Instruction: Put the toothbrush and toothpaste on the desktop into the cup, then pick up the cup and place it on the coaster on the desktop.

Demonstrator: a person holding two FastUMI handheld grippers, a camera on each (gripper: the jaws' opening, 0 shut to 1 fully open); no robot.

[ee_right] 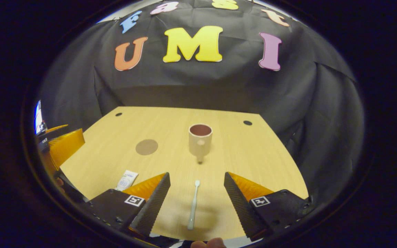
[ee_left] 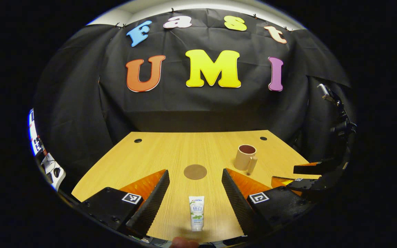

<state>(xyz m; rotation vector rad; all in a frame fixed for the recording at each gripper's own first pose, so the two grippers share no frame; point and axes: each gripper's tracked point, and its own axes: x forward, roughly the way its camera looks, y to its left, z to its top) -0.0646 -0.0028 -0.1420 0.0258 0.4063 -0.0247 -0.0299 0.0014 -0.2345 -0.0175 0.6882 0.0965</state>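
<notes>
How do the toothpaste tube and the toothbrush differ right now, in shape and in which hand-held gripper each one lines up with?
The white toothpaste tube is short, flat and printed; the white plastic toothbrush is long, thin and plain. The tube lies between the open fingers of the left hand-held gripper; the toothbrush lies between those of the right hand-held gripper. Both rest flat on the light wooden desktop, ungrasped, outside the beige cup.

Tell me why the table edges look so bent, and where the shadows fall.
In the left gripper view the fisheye lens bows the table edges outward; the cup stays sharp. In the right gripper view the toothbrush lies in soft gripper shadow, and the cup casts a faint shadow to its right; no strong glare.
</notes>
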